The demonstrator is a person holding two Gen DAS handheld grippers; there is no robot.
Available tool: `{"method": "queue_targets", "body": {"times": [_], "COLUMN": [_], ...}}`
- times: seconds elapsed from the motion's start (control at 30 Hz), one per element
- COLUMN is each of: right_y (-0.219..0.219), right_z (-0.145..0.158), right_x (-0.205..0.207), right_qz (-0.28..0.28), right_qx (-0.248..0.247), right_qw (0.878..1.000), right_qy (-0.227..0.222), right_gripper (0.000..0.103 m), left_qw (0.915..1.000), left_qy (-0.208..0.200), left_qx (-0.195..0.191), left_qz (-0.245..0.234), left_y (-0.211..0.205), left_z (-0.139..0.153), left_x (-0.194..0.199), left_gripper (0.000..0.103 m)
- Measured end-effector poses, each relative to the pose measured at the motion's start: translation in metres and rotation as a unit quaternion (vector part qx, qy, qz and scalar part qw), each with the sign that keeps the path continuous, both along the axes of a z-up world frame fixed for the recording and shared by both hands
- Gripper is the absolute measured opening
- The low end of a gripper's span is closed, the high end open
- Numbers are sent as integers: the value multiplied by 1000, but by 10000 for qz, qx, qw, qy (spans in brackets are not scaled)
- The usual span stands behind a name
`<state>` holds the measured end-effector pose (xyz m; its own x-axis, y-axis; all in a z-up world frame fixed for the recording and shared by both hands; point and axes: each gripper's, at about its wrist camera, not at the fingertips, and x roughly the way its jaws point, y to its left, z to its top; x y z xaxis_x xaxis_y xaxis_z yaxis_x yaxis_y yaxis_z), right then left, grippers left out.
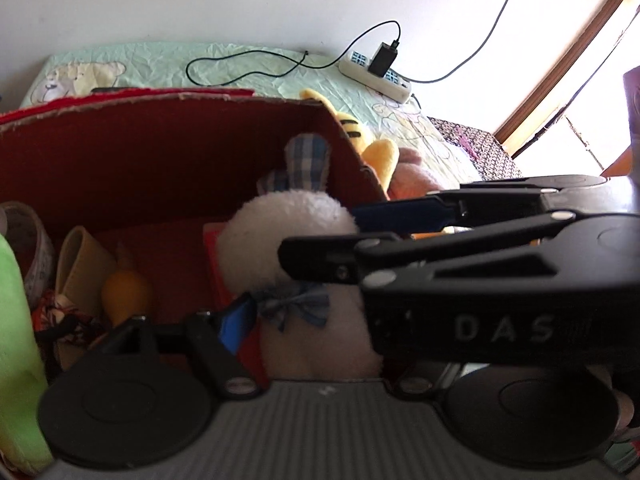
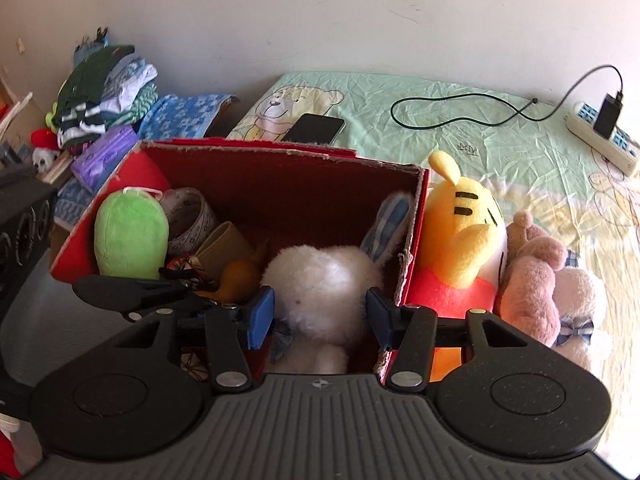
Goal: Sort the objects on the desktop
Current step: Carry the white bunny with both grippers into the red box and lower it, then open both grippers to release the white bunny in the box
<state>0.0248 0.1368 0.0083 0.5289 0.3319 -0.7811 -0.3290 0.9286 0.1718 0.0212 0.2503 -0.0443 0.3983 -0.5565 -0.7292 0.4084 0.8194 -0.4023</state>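
Observation:
A white plush rabbit (image 2: 320, 280) with checked ears lies inside the red cardboard box (image 2: 280, 152), against its right wall. My right gripper (image 2: 320, 316) straddles the rabbit's head; its blue pads stand at the fur on both sides and the head looks unsqueezed. In the left wrist view that right gripper (image 1: 320, 236) crosses over the rabbit (image 1: 288, 232). My left gripper (image 1: 316, 320) reaches in lower, around the rabbit's body. Its left blue pad (image 1: 236, 324) stands clear of the fur, and its right pad is hidden behind the other gripper.
The box also holds a green plush (image 2: 128, 236), a tape roll (image 2: 192, 216) and small items. A yellow plush (image 2: 460, 232) and a pink plush (image 2: 536, 280) sit right of the box. Behind lie a phone (image 2: 314, 128), a power strip (image 2: 604, 140) and folded clothes (image 2: 108, 84).

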Motion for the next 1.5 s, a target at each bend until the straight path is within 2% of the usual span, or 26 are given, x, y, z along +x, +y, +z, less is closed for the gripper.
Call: {"method": "queue_targets", "body": {"times": [0.2, 0.37, 0.73, 0.77, 0.9, 1.3, 1.5], "right_y": [-7, -1, -7, -8, -13, -22, -30], "right_z": [10, 6, -1, -2, -3, 10, 14], "right_x": [-7, -2, -2, -2, -2, -15, -26], "right_qz": [-317, -255, -507, -544, -606, -742, -918], "right_qx": [391, 392, 344, 324, 442, 778, 1007], "right_qw": [9984, 9988, 9981, 9980, 9972, 9938, 9898], "right_qy": [-245, -115, -7, -13, -20, -268, -421], "right_gripper": [53, 36, 36, 34, 34, 35, 35], "left_qw": [10000, 9999, 9997, 9997, 9992, 9979, 9935], "left_qy": [25, 64, 100, 101, -68, -324, -639], "left_qx": [-35, 4, 188, 214, 390, 566, 923], "left_qz": [-67, -94, -83, -69, -34, 36, 192], "left_y": [-3, -4, -8, -8, -9, -11, -15], "left_z": [-1, -4, -6, -5, 2, 23, 32], "left_x": [1, 2, 0, -1, -7, -17, -24], "left_gripper": [81, 81, 81, 81, 87, 88, 89]}}
